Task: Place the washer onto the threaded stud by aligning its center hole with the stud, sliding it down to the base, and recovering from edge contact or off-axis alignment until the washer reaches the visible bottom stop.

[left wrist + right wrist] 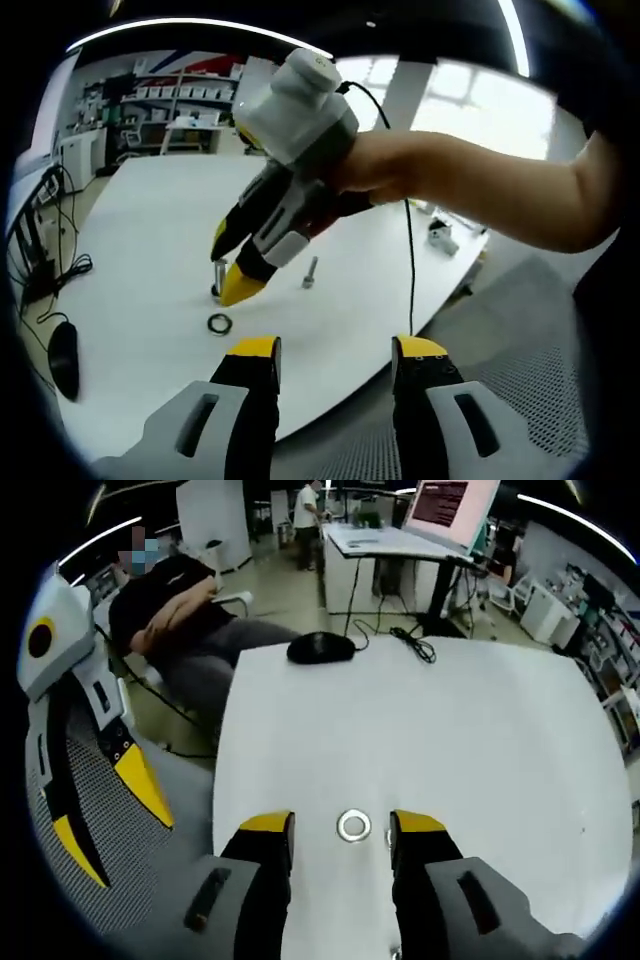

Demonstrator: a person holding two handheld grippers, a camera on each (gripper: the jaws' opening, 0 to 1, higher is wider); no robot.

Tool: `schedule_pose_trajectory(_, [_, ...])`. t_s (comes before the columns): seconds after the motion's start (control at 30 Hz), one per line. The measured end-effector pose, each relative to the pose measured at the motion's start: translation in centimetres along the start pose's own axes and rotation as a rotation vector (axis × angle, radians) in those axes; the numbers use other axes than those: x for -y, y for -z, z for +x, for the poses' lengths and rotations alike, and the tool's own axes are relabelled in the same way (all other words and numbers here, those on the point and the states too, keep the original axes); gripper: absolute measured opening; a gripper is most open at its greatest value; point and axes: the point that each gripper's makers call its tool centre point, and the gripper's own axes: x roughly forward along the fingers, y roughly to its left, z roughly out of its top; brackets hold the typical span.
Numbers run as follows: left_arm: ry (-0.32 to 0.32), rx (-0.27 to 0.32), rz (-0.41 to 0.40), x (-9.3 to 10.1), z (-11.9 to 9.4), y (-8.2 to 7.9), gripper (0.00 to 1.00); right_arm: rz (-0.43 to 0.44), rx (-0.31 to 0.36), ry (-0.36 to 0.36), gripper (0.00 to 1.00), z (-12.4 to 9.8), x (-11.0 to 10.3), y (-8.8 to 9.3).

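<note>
One white tabletop (420, 730) carries everything, in a workshop with shelving behind and a screen on a far desk. A dark mouse (320, 647) sits at its far edge, a seated person (170, 610) beside it. The washer (353, 826) lies flat on the tabletop, hole facing up, between the spread jaws of the right tool (340, 832), ungripped. In the left gripper view, a threaded stud (309, 272) stands upright, long axis vertical, near the right tool's tips. The left tool (335, 350) hangs released off the tabletop's edge.
</note>
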Motion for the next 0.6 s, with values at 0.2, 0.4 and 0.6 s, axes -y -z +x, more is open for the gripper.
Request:
schedule_pose_trajectory(0.2, [0.002, 0.001, -0.005, 0.0, 0.0, 0.0, 0.43, 0.062, 0.023, 0.0, 0.38, 0.7, -0.9, 0.4])
schedule_pose_trajectory(0.4, [0.002, -0.005, -0.003, 0.0, 0.1, 0.1, 0.43, 0.094, 0.023, -0.001, 0.38, 1.8, -1.5, 1.2])
schedule_pose_trajectory(0.6, [0.0, 0.001, -0.008, -0.1, 0.0, 0.0, 0.43, 0.139, 0.011, 0.036, 0.38, 3.0, -1.5, 2.6])
